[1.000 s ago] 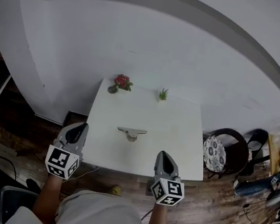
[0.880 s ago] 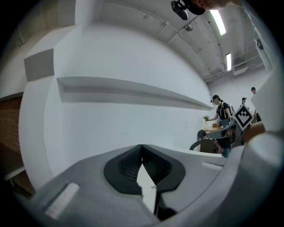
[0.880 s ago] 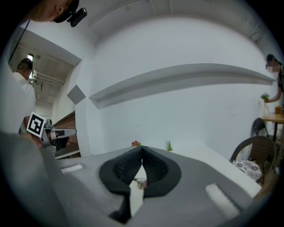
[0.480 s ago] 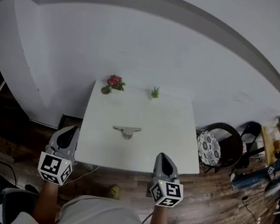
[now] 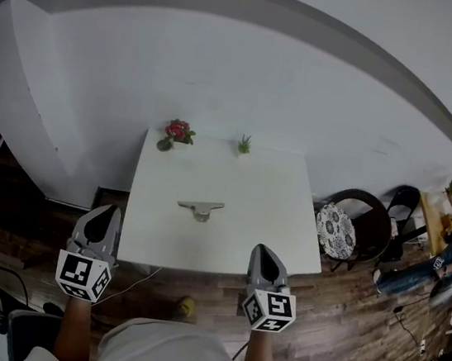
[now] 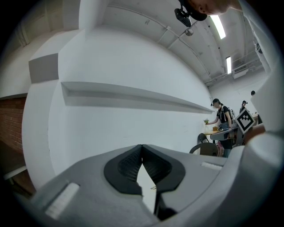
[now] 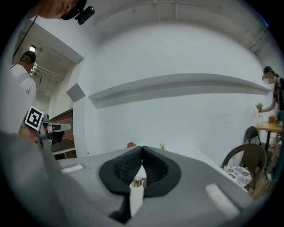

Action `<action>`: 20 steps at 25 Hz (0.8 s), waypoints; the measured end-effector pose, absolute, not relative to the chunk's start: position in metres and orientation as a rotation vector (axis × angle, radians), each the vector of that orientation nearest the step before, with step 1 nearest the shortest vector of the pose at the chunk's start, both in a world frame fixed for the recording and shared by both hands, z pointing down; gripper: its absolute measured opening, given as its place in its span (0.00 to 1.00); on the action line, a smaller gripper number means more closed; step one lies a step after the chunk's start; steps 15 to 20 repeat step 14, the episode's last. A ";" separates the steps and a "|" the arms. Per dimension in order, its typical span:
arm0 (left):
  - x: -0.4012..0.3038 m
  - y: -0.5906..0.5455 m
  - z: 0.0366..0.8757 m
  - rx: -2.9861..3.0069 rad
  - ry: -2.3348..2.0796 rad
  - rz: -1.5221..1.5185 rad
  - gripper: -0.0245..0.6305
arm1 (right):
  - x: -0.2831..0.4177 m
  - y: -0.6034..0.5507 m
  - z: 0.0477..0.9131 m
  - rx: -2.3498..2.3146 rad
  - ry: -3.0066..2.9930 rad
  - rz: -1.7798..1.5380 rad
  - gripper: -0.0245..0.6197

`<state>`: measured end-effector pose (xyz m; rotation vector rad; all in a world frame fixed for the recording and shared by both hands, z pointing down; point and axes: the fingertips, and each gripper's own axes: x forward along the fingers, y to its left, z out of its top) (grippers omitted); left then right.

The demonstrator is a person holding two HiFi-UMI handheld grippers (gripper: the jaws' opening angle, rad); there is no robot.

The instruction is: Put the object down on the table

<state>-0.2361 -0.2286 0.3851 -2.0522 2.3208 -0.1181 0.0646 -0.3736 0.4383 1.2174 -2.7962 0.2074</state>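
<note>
A small grey metal object [image 5: 200,208] lies flat near the middle of the white table [image 5: 270,223]. It shows again as a tiny piece [image 7: 137,181] through the gap under the right jaws. My left gripper [image 5: 96,228] hangs off the table's front left corner, above the floor, shut and empty. My right gripper [image 5: 262,260] sits at the table's front edge, right of centre, also shut with nothing between its pads. In both gripper views the dark pads meet at the tips, left gripper [image 6: 142,148], right gripper [image 7: 142,150].
A red flower pot [image 5: 175,132] and a small green plant [image 5: 244,144] stand at the table's far edge by the white wall. Chairs [image 5: 344,230] stand to the right on the wooden floor. People stand at a far table [image 6: 219,119].
The table and its object have slid slightly left and away in the head view. Both grippers have drawn back toward the body; the left one dropped lower and farther left.
</note>
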 end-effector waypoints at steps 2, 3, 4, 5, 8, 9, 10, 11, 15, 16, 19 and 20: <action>-0.236 -0.228 0.383 -2.045 2.322 -0.113 0.05 | 0.067 -0.375 0.437 1.221 -2.798 0.199 0.04; -0.237 -0.228 0.383 -2.042 2.321 -0.112 0.05 | 0.069 -0.375 0.436 1.225 -2.797 0.196 0.04; -0.238 -0.227 0.383 -2.039 2.321 -0.117 0.05 | 0.070 -0.376 0.436 1.227 -2.794 0.195 0.04; -0.239 -0.227 0.384 -2.035 2.322 -0.125 0.05 | 0.071 -0.376 0.436 1.228 -2.792 0.194 0.04; -0.245 -0.226 0.385 -2.031 2.335 -0.136 0.05 | 0.070 -0.378 0.433 1.229 -2.788 0.192 0.04; -0.247 -0.226 0.385 -2.030 2.340 -0.136 0.05 | 0.070 -0.379 0.432 1.231 -2.788 0.193 0.04; -0.248 -0.226 0.385 -2.029 2.345 -0.138 0.05 | 0.070 -0.380 0.430 1.232 -2.786 0.193 0.04; -0.249 -0.226 0.385 -2.029 2.349 -0.140 0.05 | 0.071 -0.381 0.429 1.234 -2.784 0.192 0.04; -0.251 -0.225 0.385 -2.026 2.361 -0.146 0.05 | 0.072 -0.382 0.426 1.239 -2.779 0.191 0.04; -0.251 -0.225 0.385 -2.026 2.361 -0.146 0.05 | 0.072 -0.382 0.426 1.239 -2.779 0.191 0.04; -0.251 -0.225 0.385 -2.026 2.361 -0.146 0.05 | 0.072 -0.382 0.426 1.239 -2.779 0.191 0.04; -0.251 -0.225 0.385 -2.026 2.361 -0.146 0.05 | 0.072 -0.382 0.426 1.239 -2.779 0.191 0.04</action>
